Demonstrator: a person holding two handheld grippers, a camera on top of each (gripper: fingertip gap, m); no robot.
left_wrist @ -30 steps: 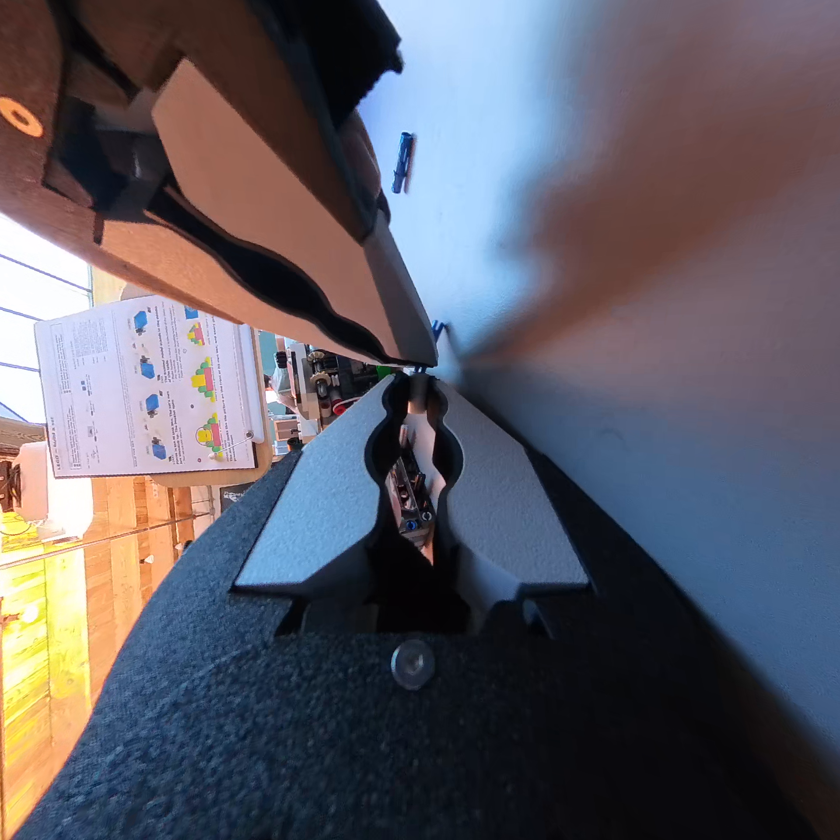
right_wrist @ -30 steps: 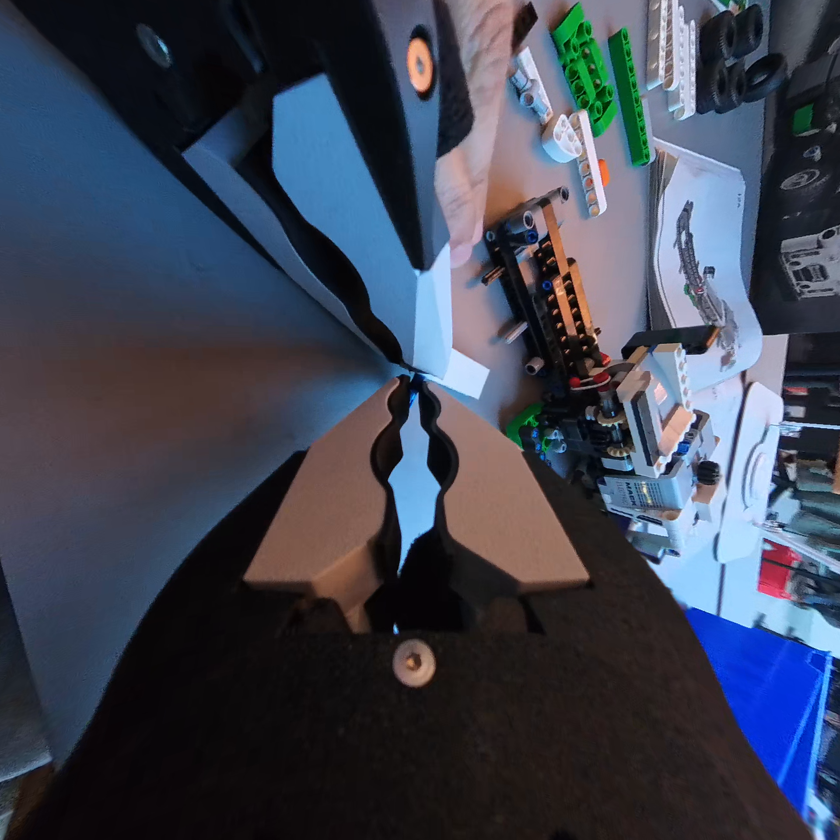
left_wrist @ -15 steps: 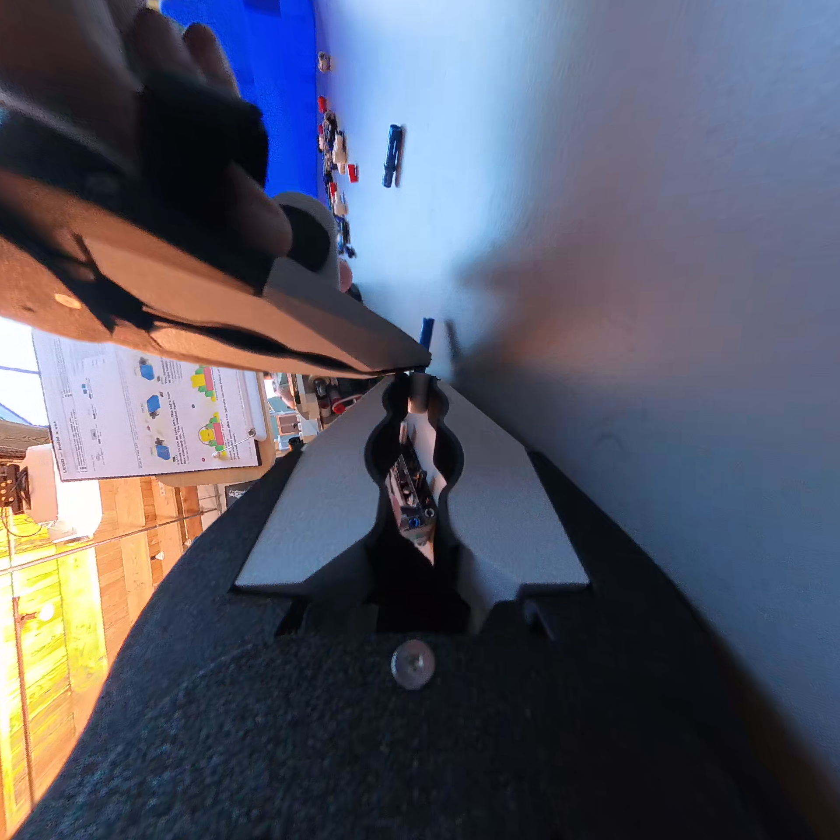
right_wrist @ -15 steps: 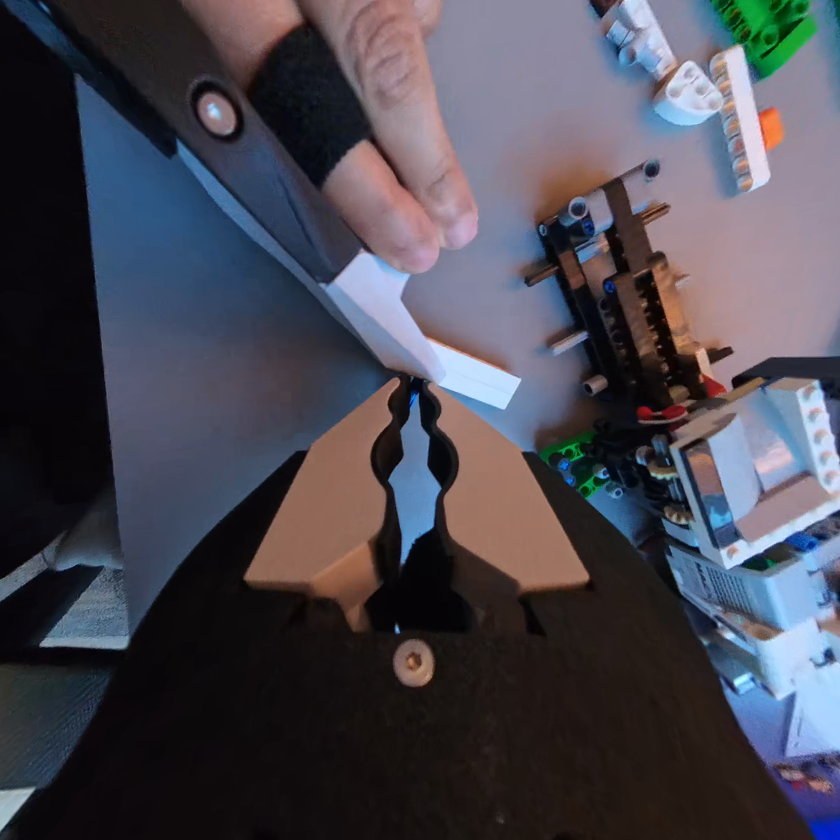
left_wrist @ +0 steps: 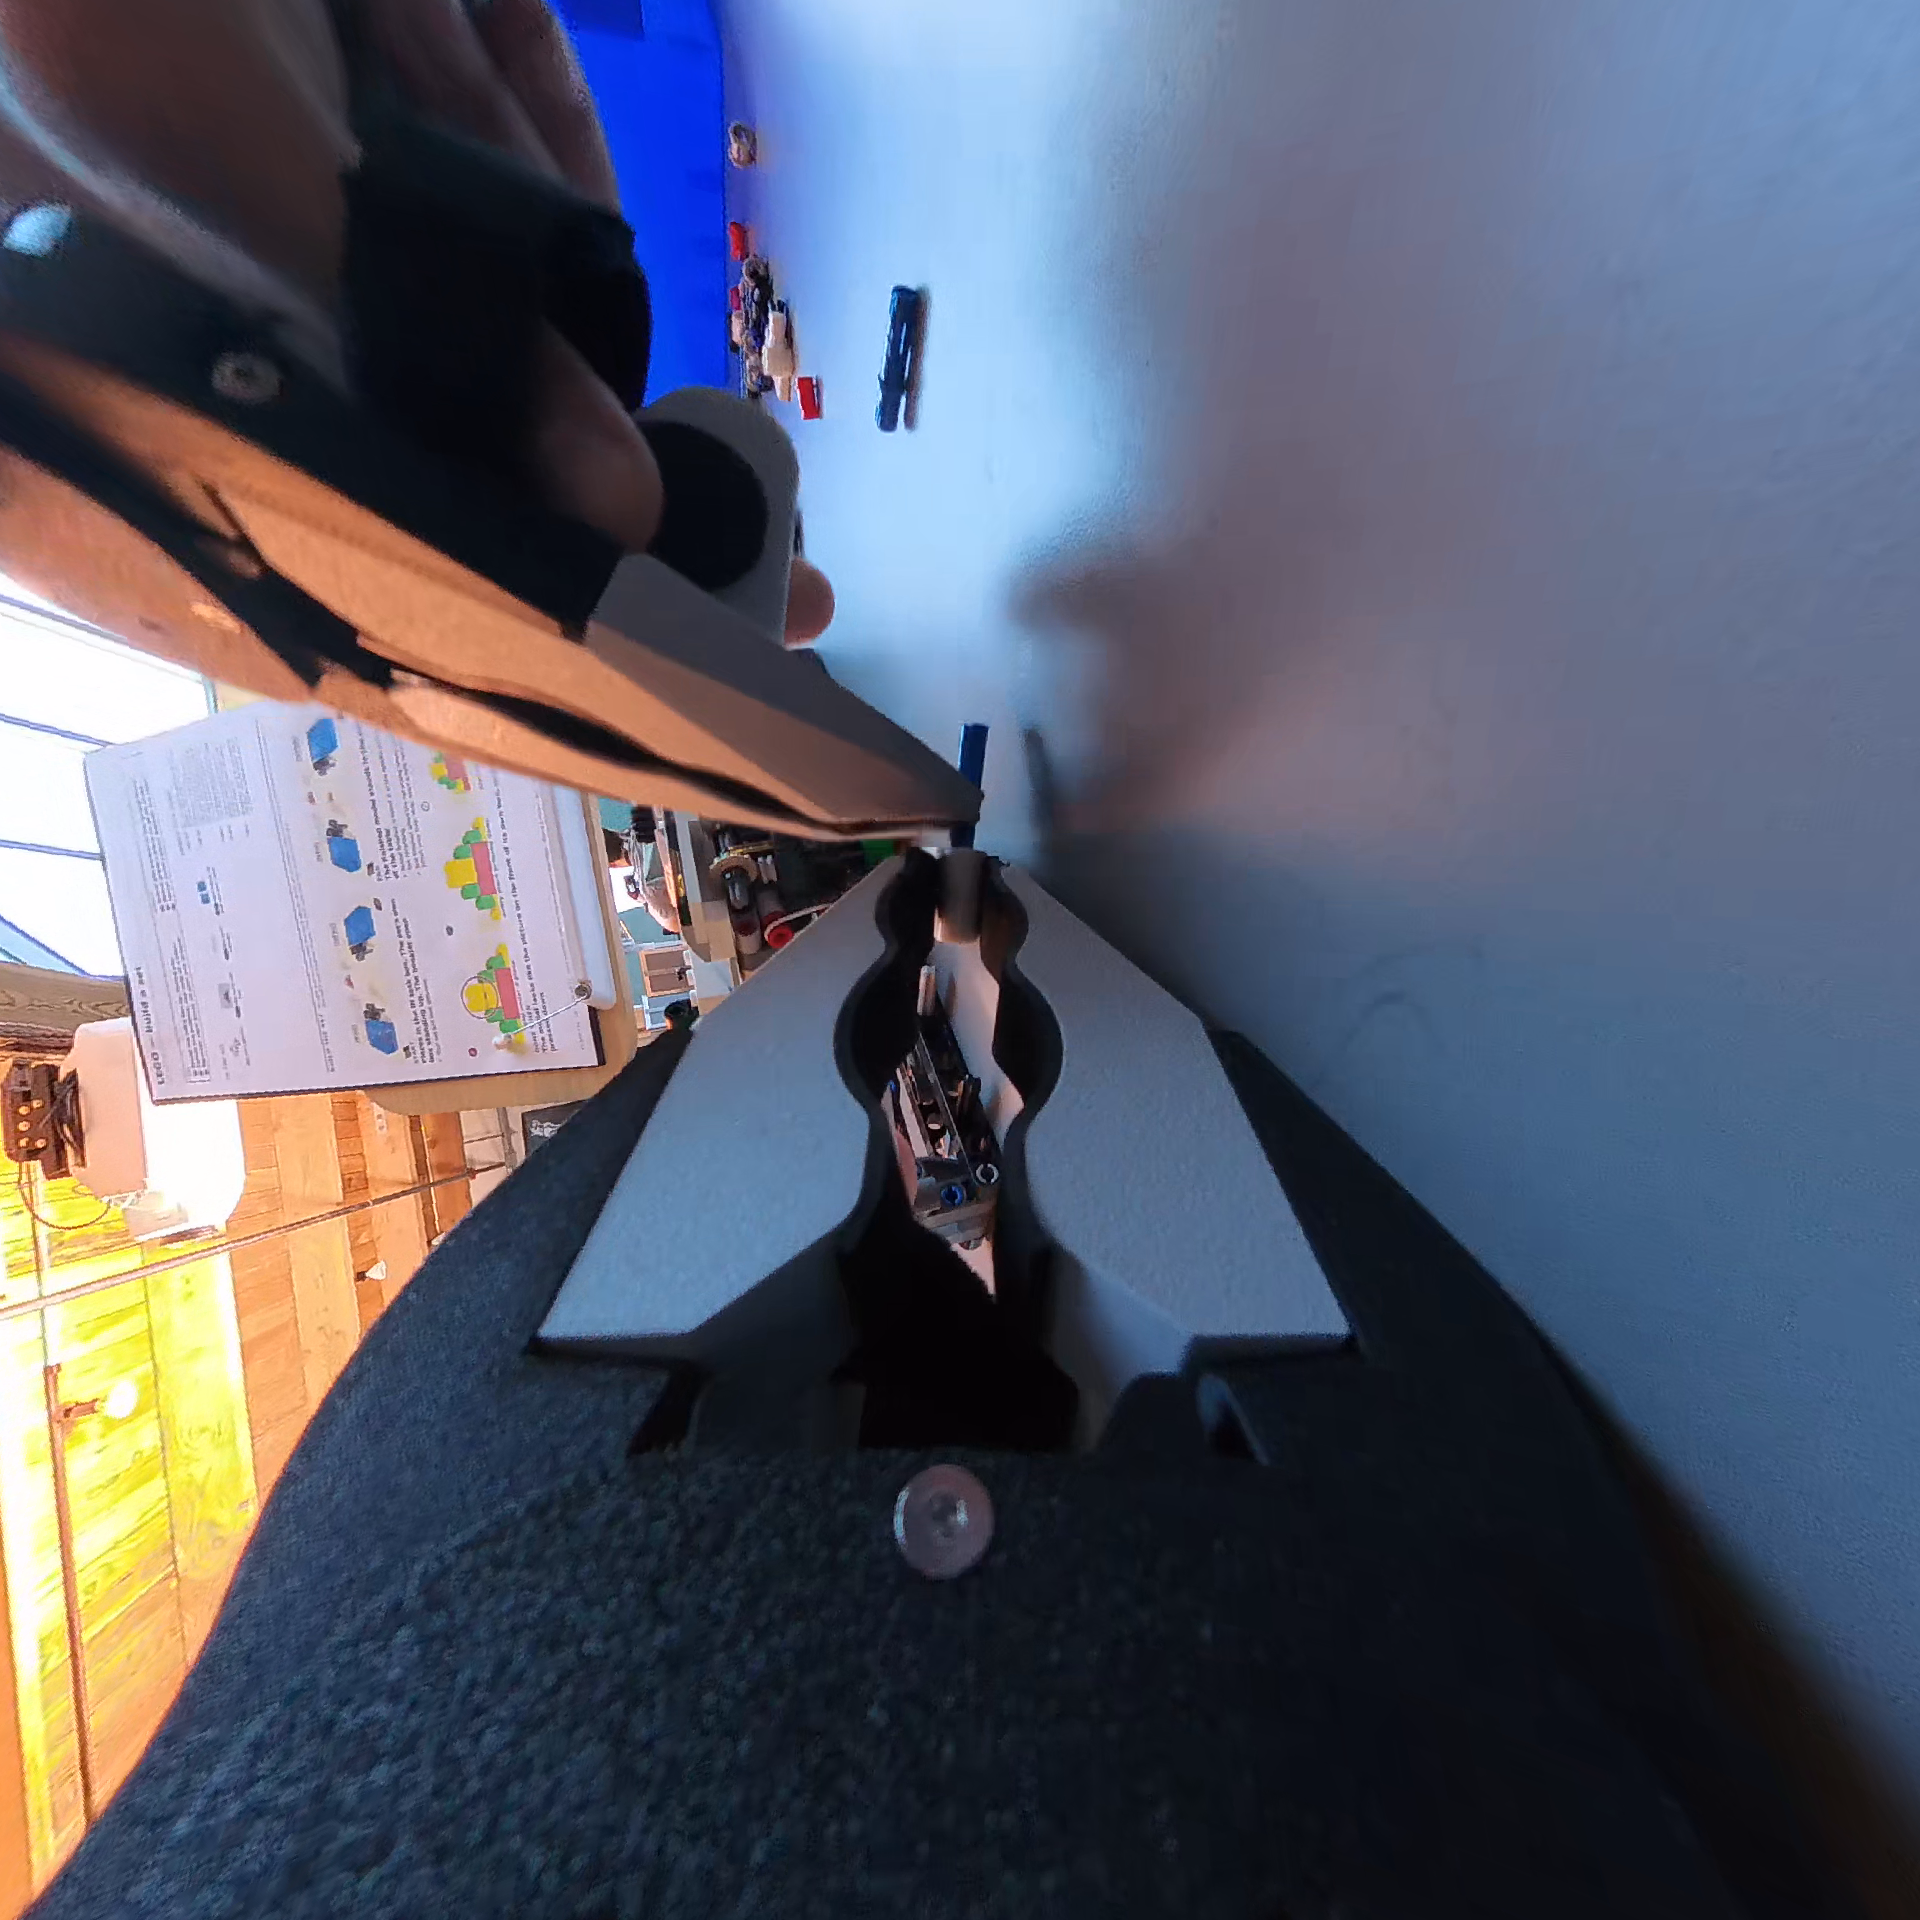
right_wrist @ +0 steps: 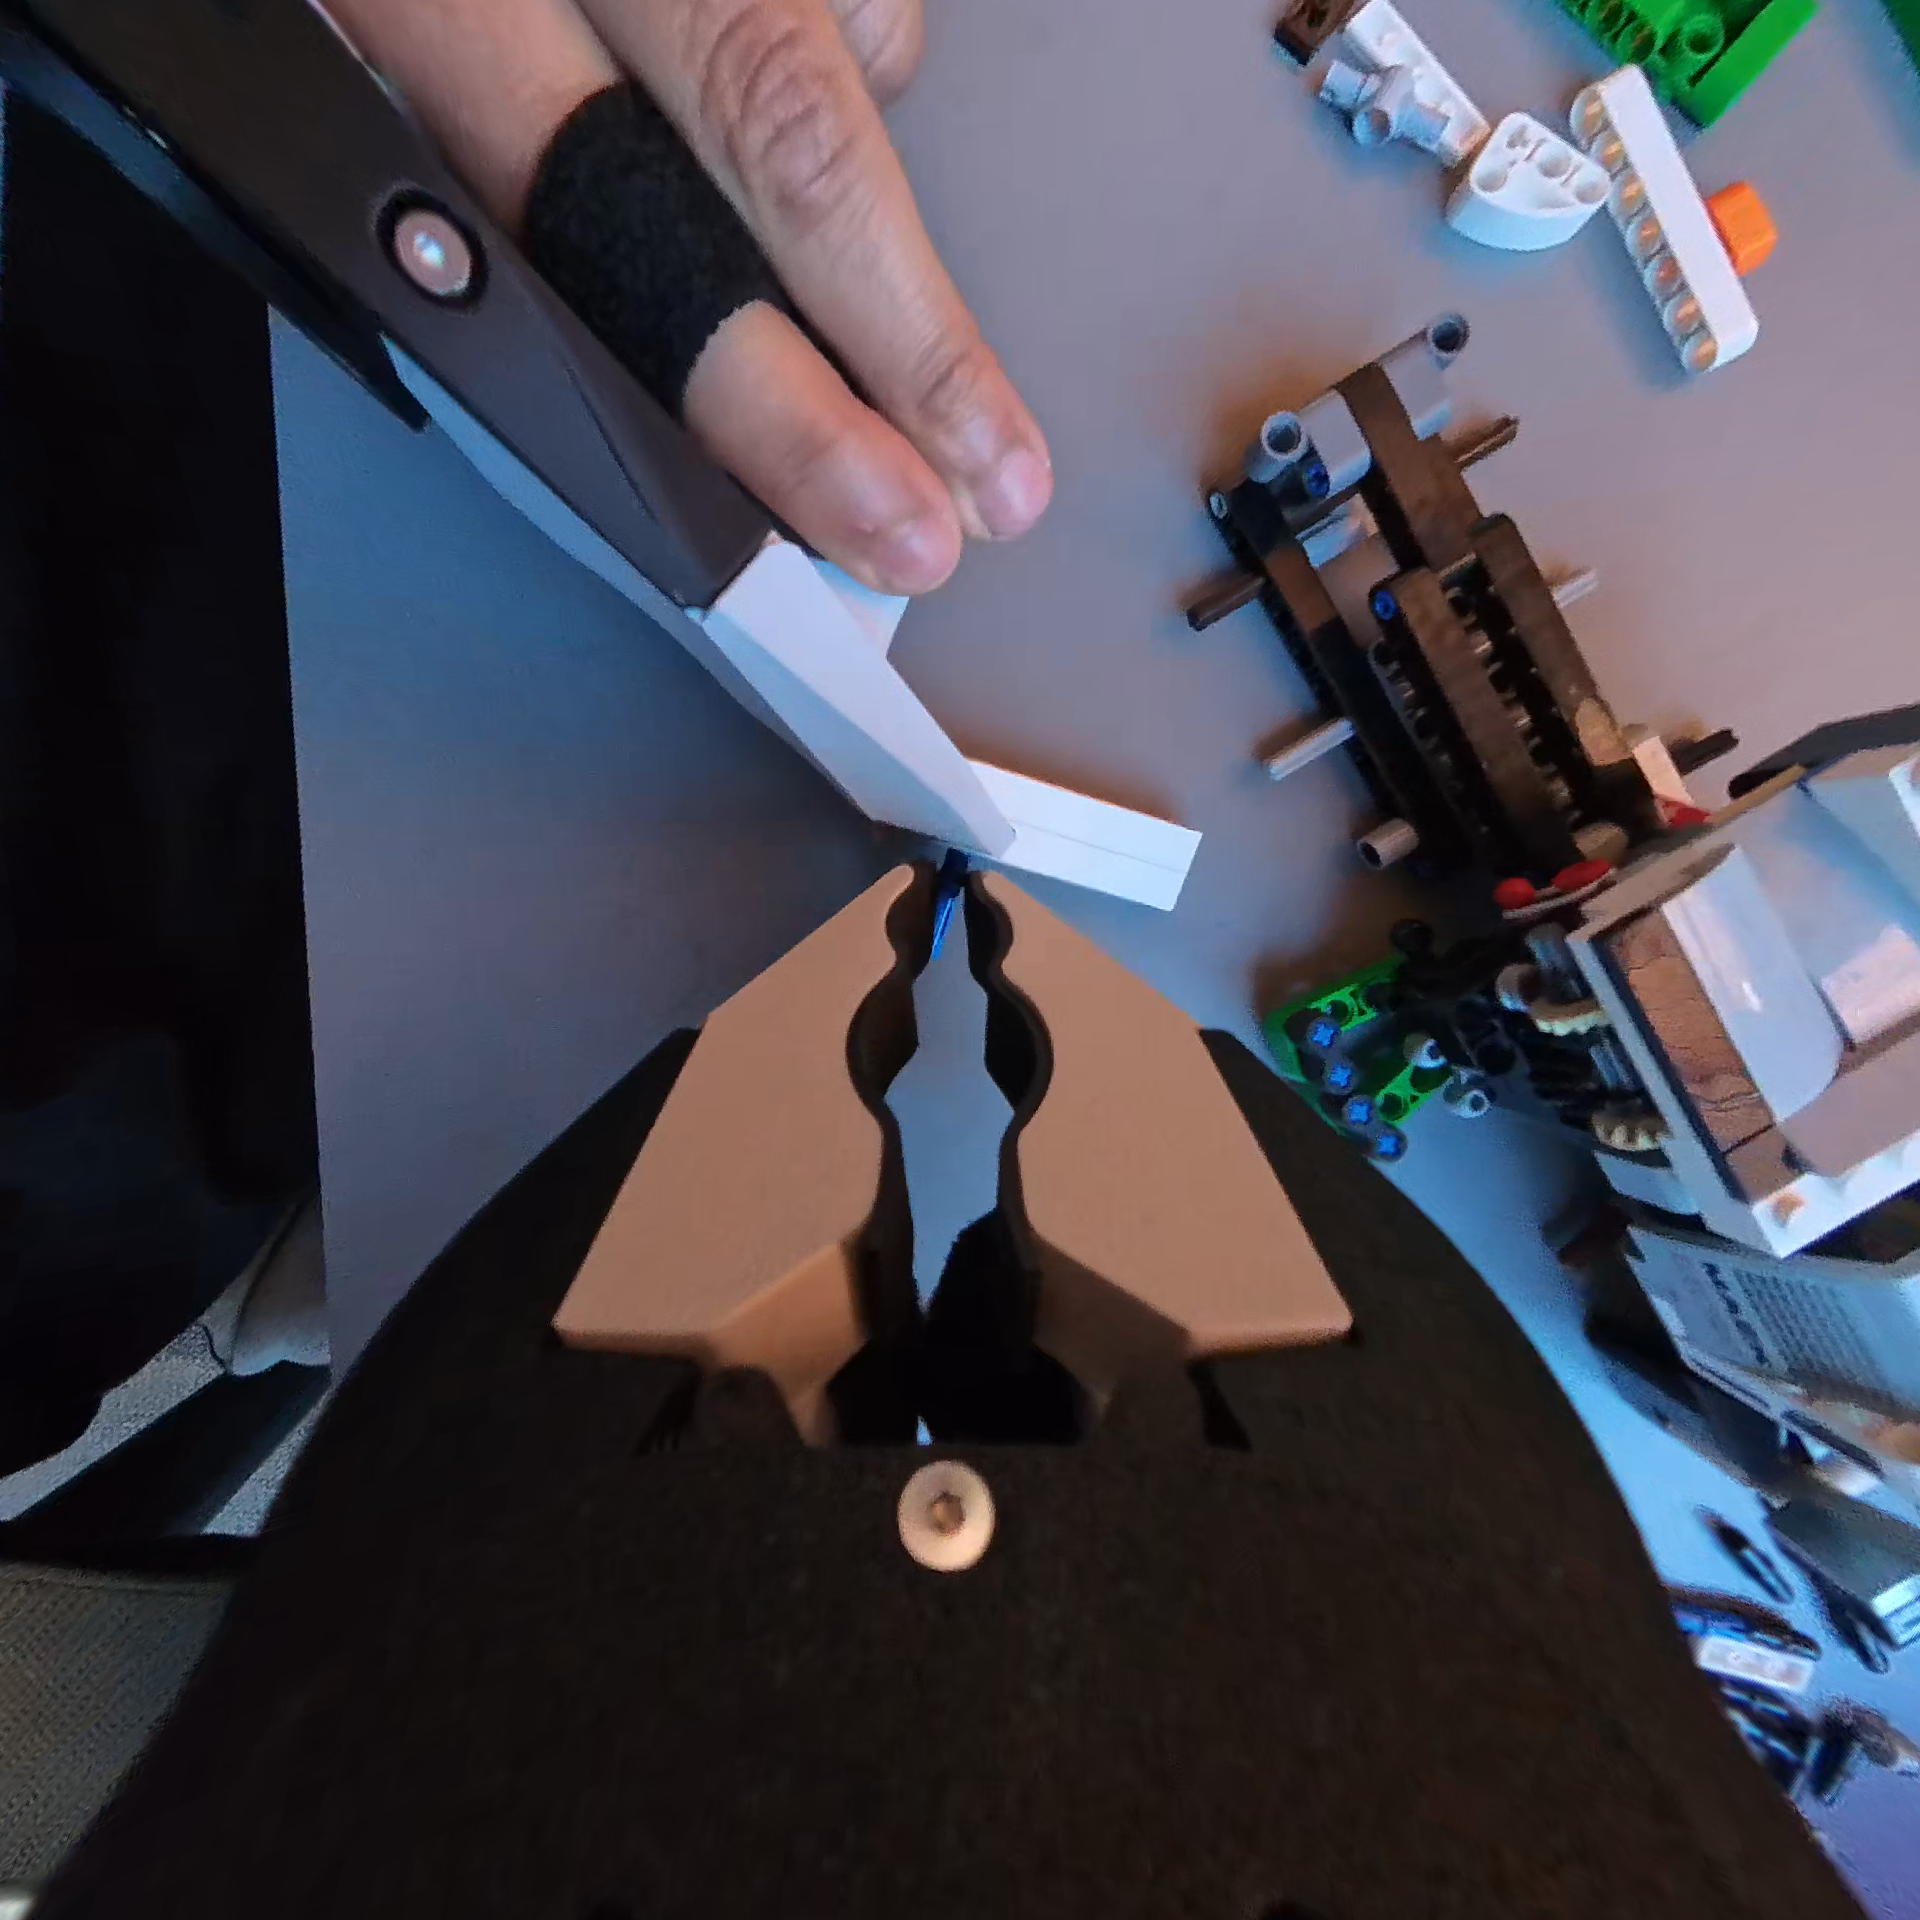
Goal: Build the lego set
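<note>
My left gripper (left_wrist: 952, 885) is shut on a small grey connector piece (left_wrist: 956, 902) at its tips. My right gripper (right_wrist: 941, 885) is shut on a thin blue pin (right_wrist: 948, 906). The two grippers meet tip to tip just above the grey table. In the left wrist view the right gripper (left_wrist: 935, 816) comes in from the upper left, and the blue pin (left_wrist: 974, 750) sticks out past its tips. In the right wrist view the left gripper (right_wrist: 987, 831) comes in from the upper left, with a person's hand (right_wrist: 883, 343) on it.
A black beam frame (right_wrist: 1455, 644) and a white truck build (right_wrist: 1766, 1029) with a green piece (right_wrist: 1351, 1039) lie to the right. White beams (right_wrist: 1662, 218), an orange piece (right_wrist: 1745, 223) and green bricks (right_wrist: 1704, 42) lie farther off. A loose blue pin (left_wrist: 899, 358) lies on the table, and an instruction sheet (left_wrist: 343, 894) stands behind.
Both grippers stayed tip to tip and shut while they turned together. The right wrist view now sits closer to the black frame and the truck build.
</note>
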